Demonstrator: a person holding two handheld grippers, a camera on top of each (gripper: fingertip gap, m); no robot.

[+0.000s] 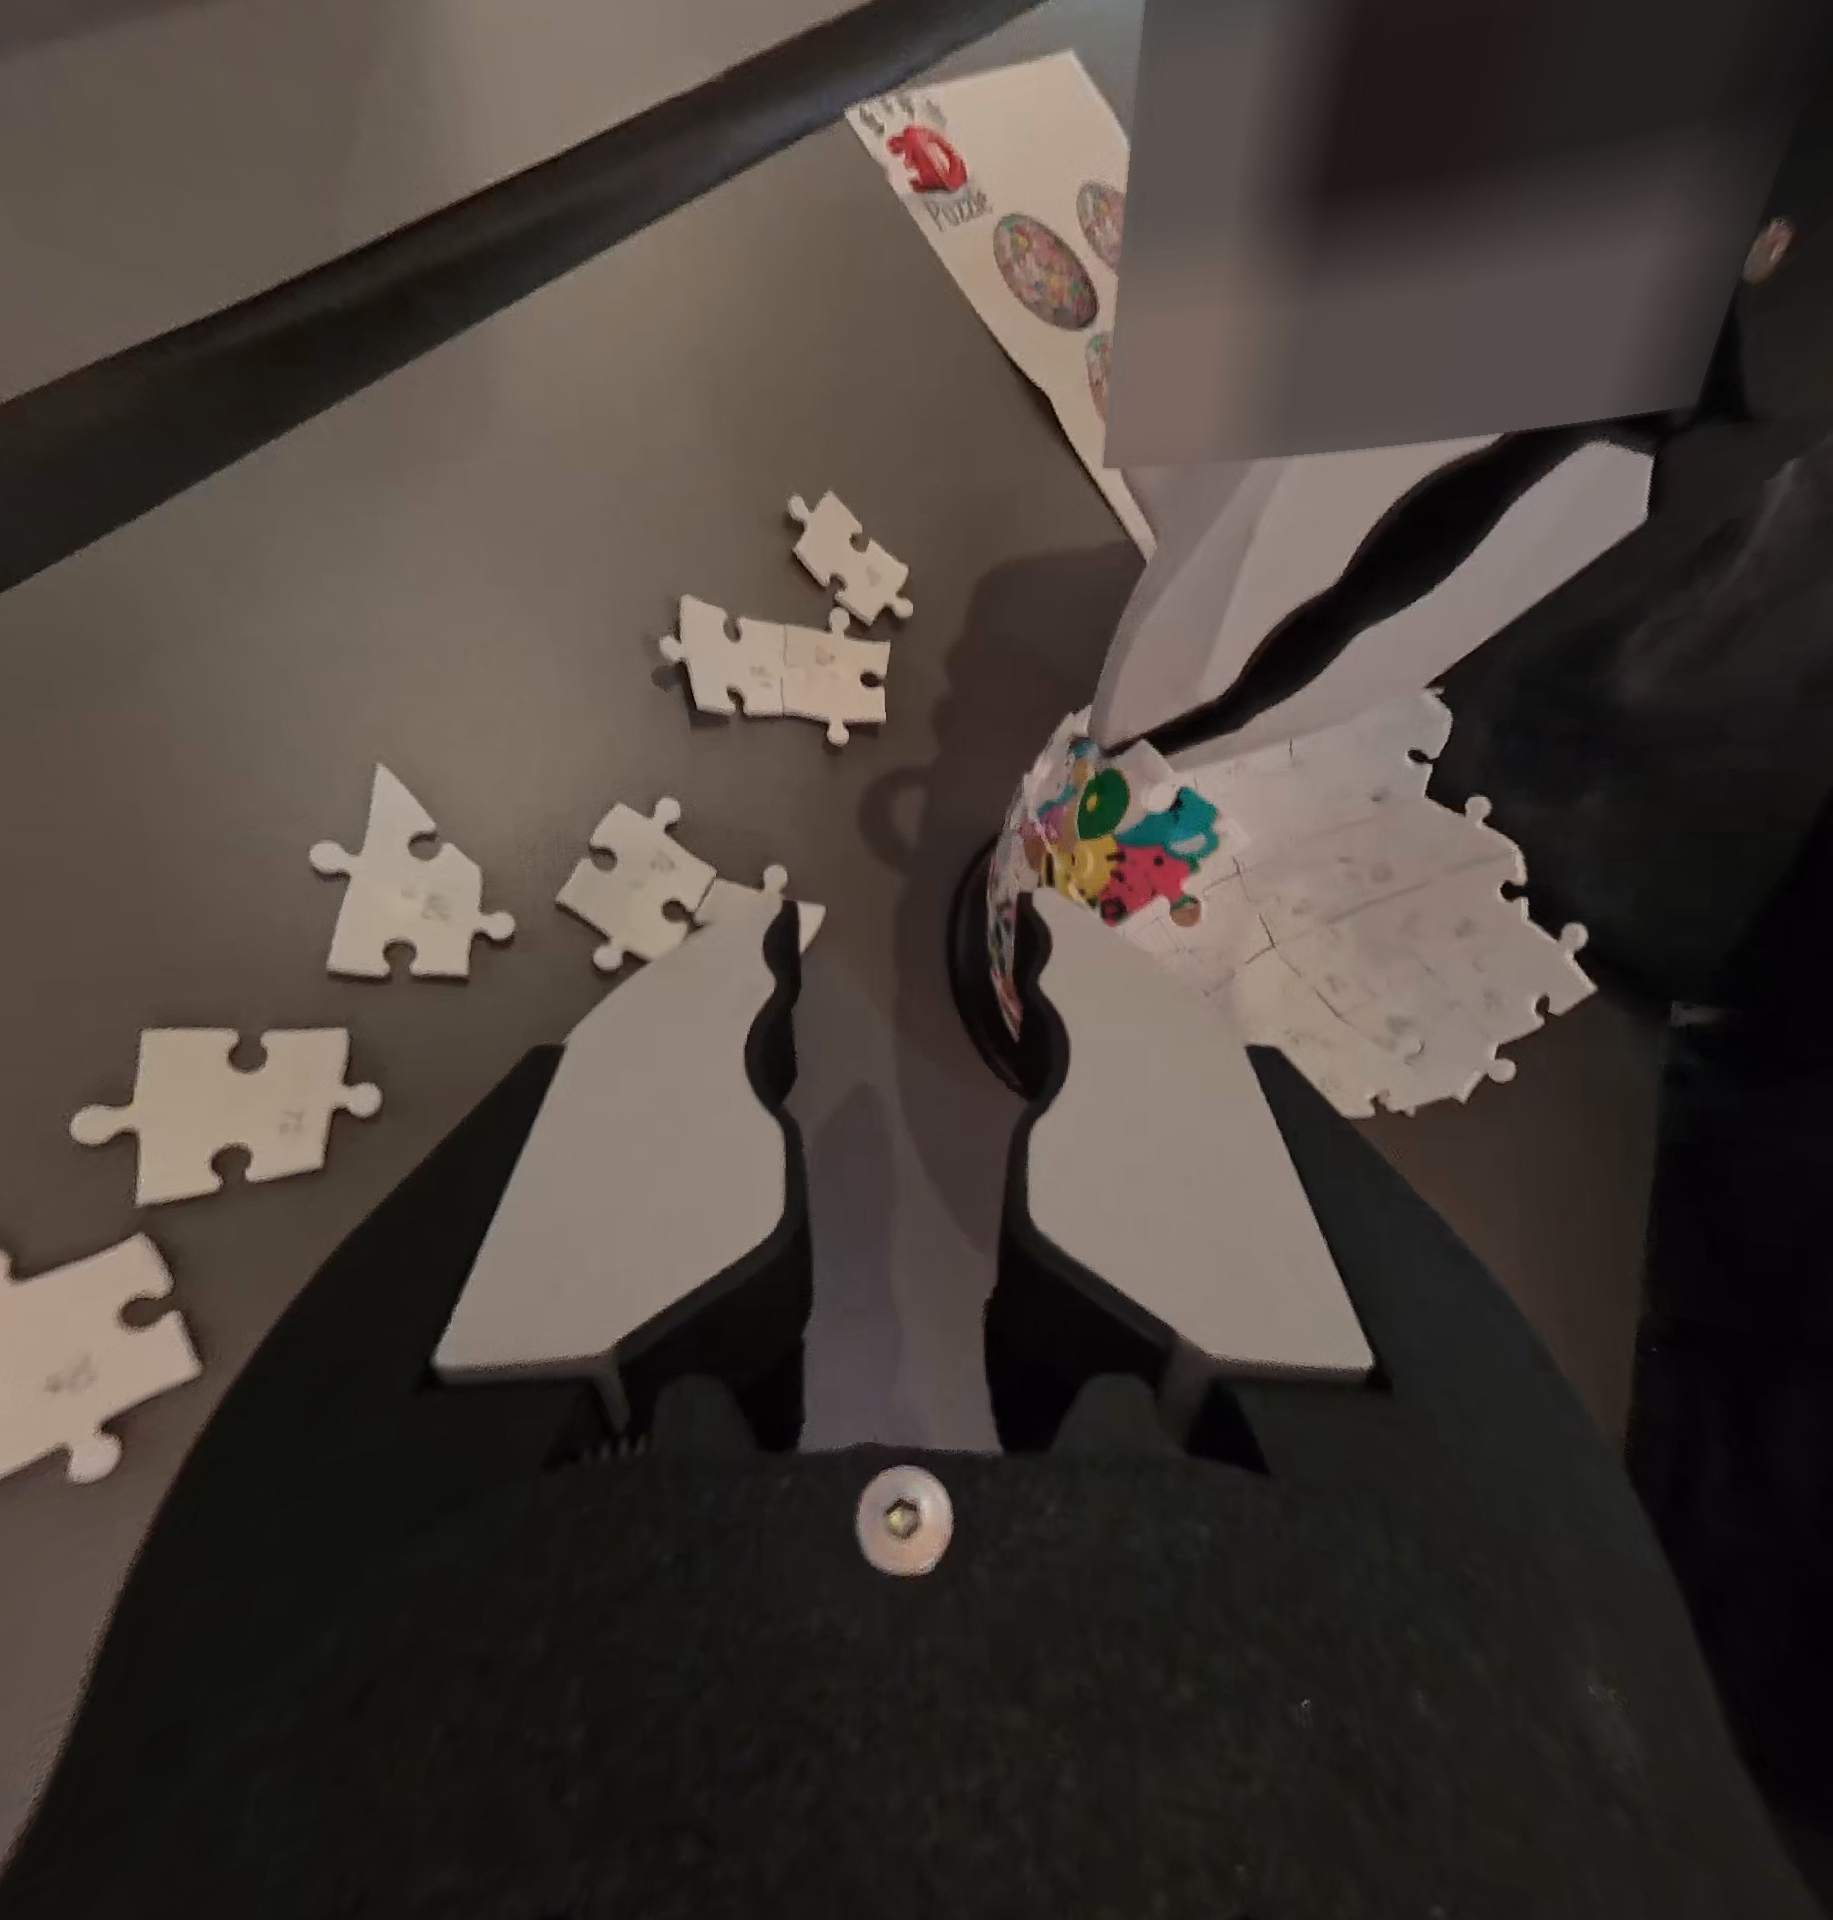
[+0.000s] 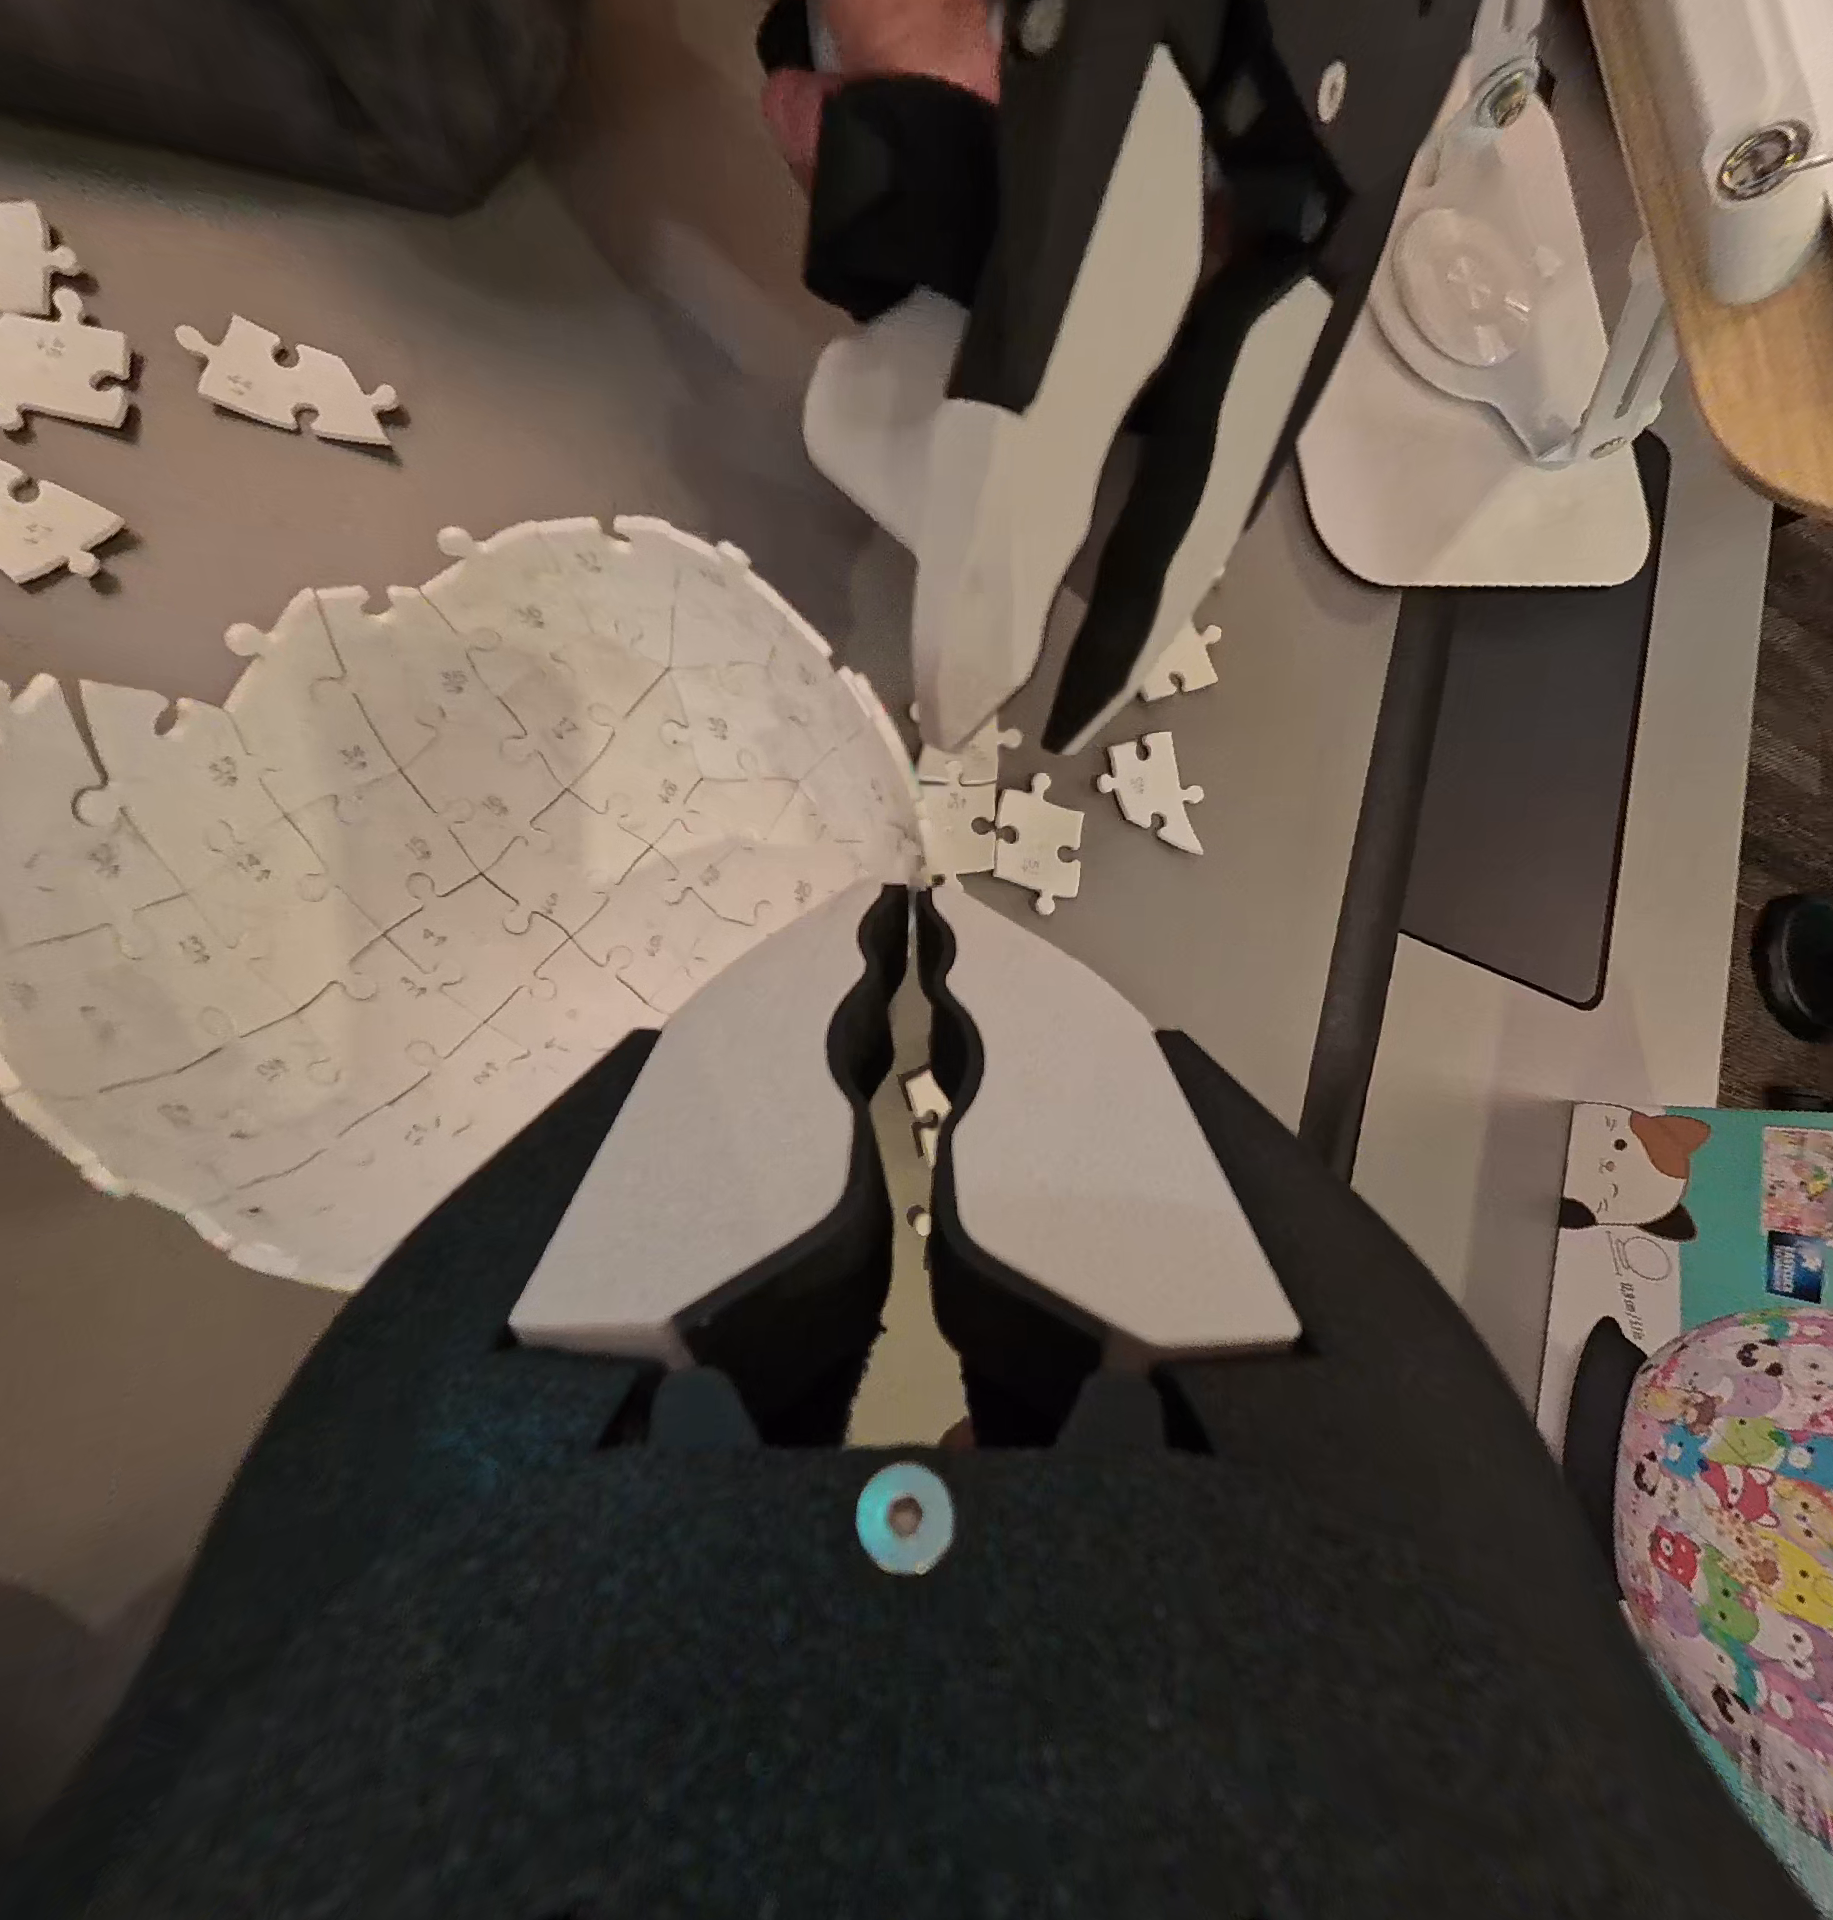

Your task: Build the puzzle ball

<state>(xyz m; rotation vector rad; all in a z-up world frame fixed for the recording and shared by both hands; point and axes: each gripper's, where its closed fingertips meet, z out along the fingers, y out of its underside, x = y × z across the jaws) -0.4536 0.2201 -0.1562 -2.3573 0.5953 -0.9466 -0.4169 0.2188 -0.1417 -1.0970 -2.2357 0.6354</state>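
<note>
While your right gripper (image 2: 912, 904) has its jaws closed on the rim of the half-built puzzle ball (image 2: 392, 873), your left gripper (image 1: 917, 920) has its jaws open and empty, just beside that shell. The shell sits on the grey counter (image 1: 476, 520), printed side outward, its rim seemingly over a black stand (image 1: 969, 987). Loose pieces (image 1: 413, 894) lie white side up to your left. My advice: keep the right grip steady on the rim, pick one loose piece by its edge, and match tabs before pressing. Faint printed marks show on piece backs; a leaflet (image 1: 995, 187) and a box (image 2: 1722, 1205) carry branding, not transcribed.
</note>
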